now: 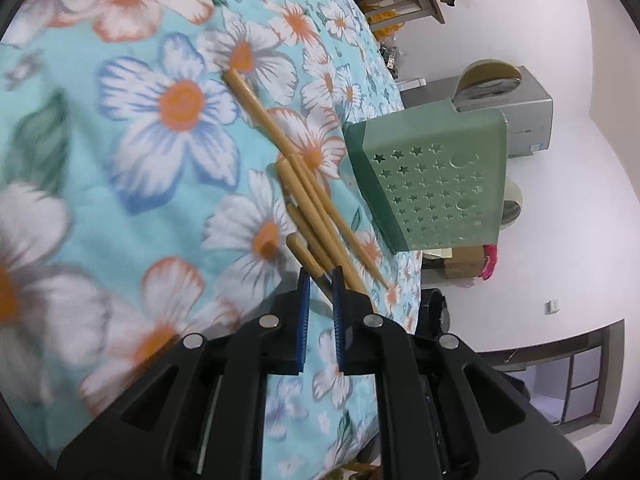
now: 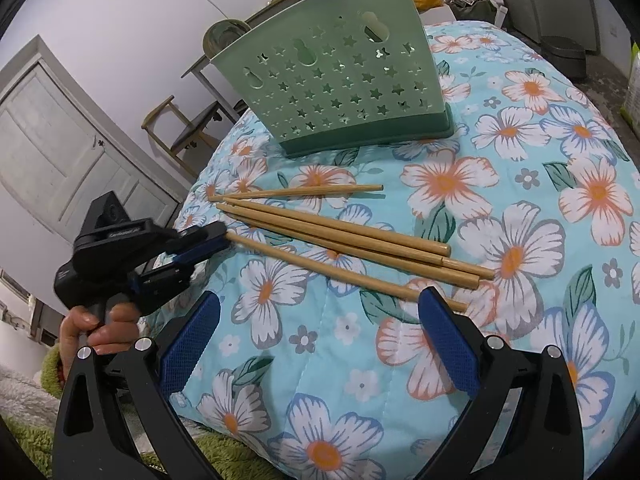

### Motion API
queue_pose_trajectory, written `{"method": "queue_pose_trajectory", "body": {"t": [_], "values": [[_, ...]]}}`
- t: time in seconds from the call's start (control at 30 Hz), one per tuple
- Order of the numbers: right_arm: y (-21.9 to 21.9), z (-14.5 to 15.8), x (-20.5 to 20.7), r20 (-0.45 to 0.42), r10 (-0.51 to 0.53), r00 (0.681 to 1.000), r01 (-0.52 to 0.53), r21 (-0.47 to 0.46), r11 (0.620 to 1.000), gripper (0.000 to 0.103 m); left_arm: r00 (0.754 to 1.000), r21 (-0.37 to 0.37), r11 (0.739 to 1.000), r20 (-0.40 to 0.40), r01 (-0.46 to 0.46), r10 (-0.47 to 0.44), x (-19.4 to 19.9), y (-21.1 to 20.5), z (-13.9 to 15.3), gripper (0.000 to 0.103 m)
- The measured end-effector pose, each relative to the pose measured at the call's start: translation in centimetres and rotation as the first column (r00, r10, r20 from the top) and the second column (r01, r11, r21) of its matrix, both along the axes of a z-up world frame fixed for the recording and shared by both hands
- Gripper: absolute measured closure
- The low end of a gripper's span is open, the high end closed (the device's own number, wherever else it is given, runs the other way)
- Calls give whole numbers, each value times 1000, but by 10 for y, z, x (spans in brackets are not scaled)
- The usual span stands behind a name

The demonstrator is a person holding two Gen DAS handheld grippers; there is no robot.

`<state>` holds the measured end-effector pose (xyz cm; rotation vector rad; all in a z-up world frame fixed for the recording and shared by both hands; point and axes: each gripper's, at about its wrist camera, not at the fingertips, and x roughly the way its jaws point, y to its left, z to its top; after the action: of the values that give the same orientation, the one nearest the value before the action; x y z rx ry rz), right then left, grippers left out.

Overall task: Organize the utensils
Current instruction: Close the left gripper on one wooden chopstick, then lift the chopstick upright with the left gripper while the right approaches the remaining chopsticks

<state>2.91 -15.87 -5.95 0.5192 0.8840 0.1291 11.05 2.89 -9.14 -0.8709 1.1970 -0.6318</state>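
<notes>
The left gripper (image 1: pixel 320 276) is clamping the tip of the nearest chopstick (image 2: pixel 344 270) — the pick-up step — while the right gripper (image 2: pixel 320 344) is hanging released; next, it is calling for lifting toward the holder (image 1: pixel 432 176) just beyond — tip-down.

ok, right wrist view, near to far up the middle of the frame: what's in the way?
Right gripper with jaws wide open → floral cloth → wooden chopsticks lying loose in a bunch → green holder with star cutouts, standing upright → cluttered table against the back wall.
</notes>
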Motion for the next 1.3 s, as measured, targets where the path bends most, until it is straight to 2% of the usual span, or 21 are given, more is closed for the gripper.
{"method": "queue_pose_trajectory", "body": {"t": [0.13, 0.2, 0.33, 0.5, 0.7, 0.87, 1.13, 1.3], "values": [[0, -4, 2, -11, 2, 1000, -2, 15, 1000, 7, 999, -24, 999, -25, -22, 21, -1, 8, -4, 92], [1, -4, 2, -15, 4, 1000, -4, 17, 1000, 7, 997, -45, 999, -66, -29, 26, 2, 9, -10, 83], [1, -3, 2, -10, 2, 1000, -2, 18, 1000, 7, 992, -94, 995, -122, -42, 31, 5, 8, -16, 77], [-2, -6, 2, -19, -8, 1000, 9, 37, 999, 7, 979, -132, 988, -196, -76, 50, 9, 5, -24, 76], [-2, -7, 4, -24, -6, 1000, 7, 38, 999, 7, 977, -105, 990, -199, -93, 70, 10, 0, -25, 78], [-2, -9, 4, -30, -6, 1000, 7, 35, 999, 7, 972, -93, 990, -217, -109, 87, 9, 2, -31, 92], [1, -9, 5, -42, -17, 999, 18, 12, 1000, 7, 980, -125, 988, -187, -95, 71, 8, 6, -34, 93], [2, -4, 0, -19, -27, 999, 27, -10, 1000, 7, 984, -159, 983, -168, -93, 66, 7, 12, -31, 95]]}}
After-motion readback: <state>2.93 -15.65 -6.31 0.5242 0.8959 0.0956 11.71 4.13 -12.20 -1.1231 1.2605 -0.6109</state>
